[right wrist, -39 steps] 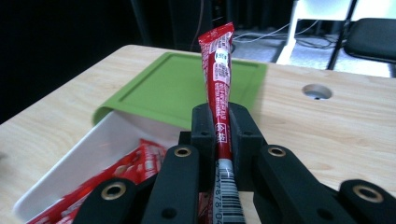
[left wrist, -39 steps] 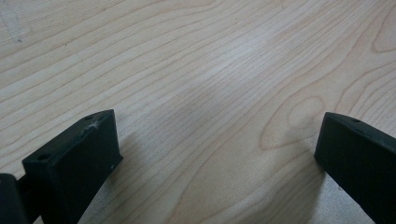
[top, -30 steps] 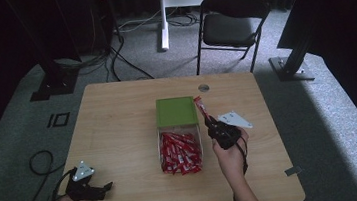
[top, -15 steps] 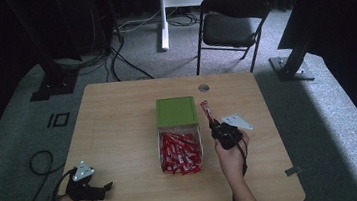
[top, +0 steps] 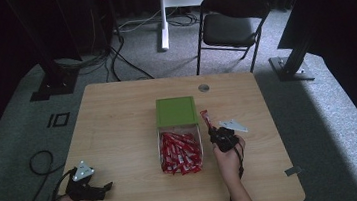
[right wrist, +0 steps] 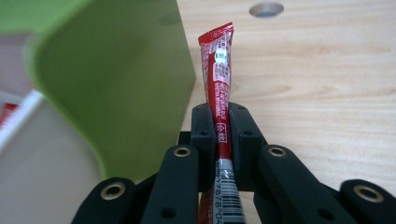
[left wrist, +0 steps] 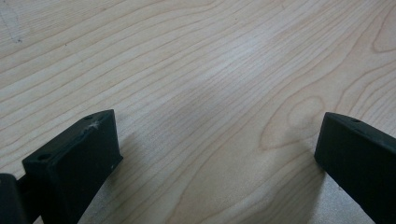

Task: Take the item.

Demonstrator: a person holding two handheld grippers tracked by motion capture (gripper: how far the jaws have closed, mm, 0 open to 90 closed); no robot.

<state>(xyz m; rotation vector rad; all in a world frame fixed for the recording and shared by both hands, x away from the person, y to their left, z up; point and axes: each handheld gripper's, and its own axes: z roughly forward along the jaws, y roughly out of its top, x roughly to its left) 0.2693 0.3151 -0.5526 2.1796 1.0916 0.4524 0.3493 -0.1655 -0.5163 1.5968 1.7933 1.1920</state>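
Note:
My right gripper [top: 213,131] [right wrist: 220,122] is shut on a thin red sachet [top: 205,119] [right wrist: 218,79] that sticks out past its jaws, just right of the clear box [top: 160,147]. That box holds several red sachets [top: 180,152], and its green lid [top: 176,112] [right wrist: 116,79] lies at the far end. At the table's near left corner my left gripper [top: 106,187] [left wrist: 210,144] rests low over bare wood, jaws wide apart, nothing between them.
The wooden table [top: 118,117] has a round cable hole [top: 204,87] [right wrist: 266,9] near its far edge. A black folding chair [top: 231,24] stands beyond the table, with stand legs and cables on the carpet. A grey tag [top: 293,171] lies near the right front corner.
My right gripper has sunk toward the table with the red sachet in it, drifting slightly nearer to me. The left gripper has kept still.

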